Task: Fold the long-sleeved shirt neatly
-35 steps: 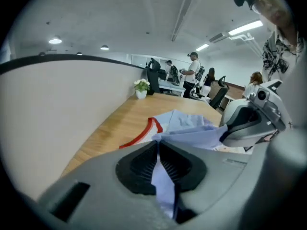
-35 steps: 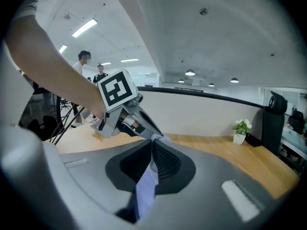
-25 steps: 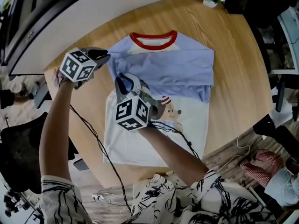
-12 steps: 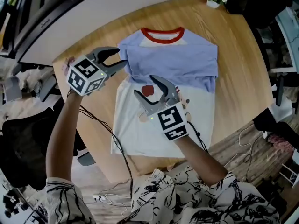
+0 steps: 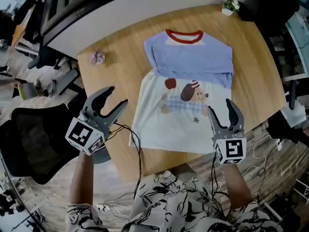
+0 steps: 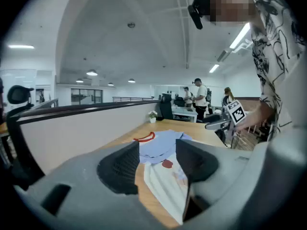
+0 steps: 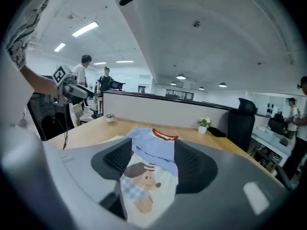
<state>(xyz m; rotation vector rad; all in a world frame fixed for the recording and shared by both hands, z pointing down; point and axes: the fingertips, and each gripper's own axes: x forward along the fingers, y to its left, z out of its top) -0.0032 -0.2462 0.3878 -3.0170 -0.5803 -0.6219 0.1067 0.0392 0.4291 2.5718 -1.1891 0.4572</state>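
Both tongs stood apart and empty, their jaws having just been opening. Left tongs (image 5: 117, 95) hung at the near left edge of the surface (image 5: 120, 66), beside the shirt (image 5: 186, 100) and not touching it. Right tongs (image 5: 220, 106) hung by the shirt's near right corner, also clear of the cloth. Both pointed toward the shirt, which lay flat in the middle of the surface, red collar at the far end, blue sleeves folded across the chest, dog print facing up. A plant (image 5: 231, 4) stood at the far corner.
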